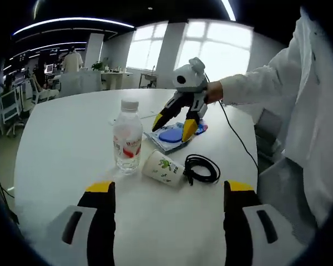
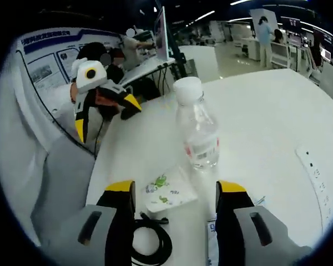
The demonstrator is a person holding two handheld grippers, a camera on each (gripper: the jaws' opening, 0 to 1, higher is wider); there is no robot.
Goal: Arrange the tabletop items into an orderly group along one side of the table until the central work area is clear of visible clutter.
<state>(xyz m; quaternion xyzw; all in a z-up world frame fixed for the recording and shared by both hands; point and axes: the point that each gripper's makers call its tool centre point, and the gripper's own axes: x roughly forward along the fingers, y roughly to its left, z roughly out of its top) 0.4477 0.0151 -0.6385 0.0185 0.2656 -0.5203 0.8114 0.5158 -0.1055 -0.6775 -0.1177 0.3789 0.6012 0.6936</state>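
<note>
A clear water bottle (image 1: 127, 138) (image 2: 198, 124) with a white cap and red label stands upright mid-table. Beside it a white paper cup (image 1: 162, 168) (image 2: 169, 191) with green print lies on its side. A coiled black cable (image 1: 201, 169) (image 2: 150, 241) rests next to the cup. Behind these lies a flat booklet with a blue disc (image 1: 175, 136) on it. My right gripper (image 1: 172, 130) hovers open just over that booklet. The same gripper (image 2: 175, 188) frames the cup between its jaws. My left gripper (image 1: 169, 188) (image 2: 107, 119) is open, holding nothing, back from the items.
The white table (image 1: 61, 144) (image 2: 266, 111) is broad and rounded. A flush socket strip (image 2: 316, 172) is set into it. A person's white sleeve (image 1: 266, 83) reaches in behind the right gripper. Desks, chairs and people stand far behind.
</note>
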